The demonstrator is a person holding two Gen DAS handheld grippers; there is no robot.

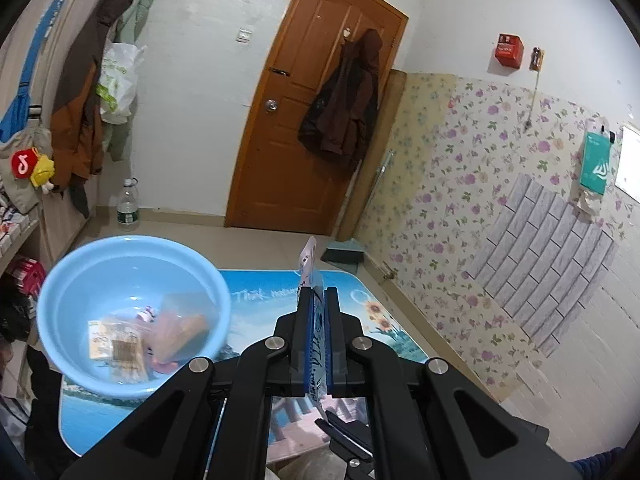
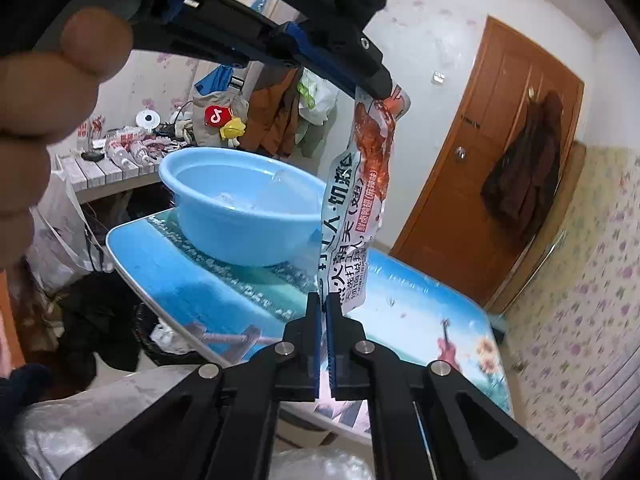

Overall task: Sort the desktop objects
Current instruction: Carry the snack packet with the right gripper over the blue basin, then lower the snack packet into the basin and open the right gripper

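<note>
Now both our grippers, left (image 1: 319, 300) and right (image 2: 324, 304), pinch one snack packet (image 2: 362, 200). Basin (image 1: 132, 316) on table (image 1: 360, 304) holds several blurry snack packs (image 1: 120, 348).

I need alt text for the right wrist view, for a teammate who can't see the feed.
A snack packet hangs stretched between two grippers: the right gripper clamps its lower edge, the left gripper grips its top from above. Behind it a blue basin sits on a table with a printed scenic top; a wooden door stands at right.
</note>
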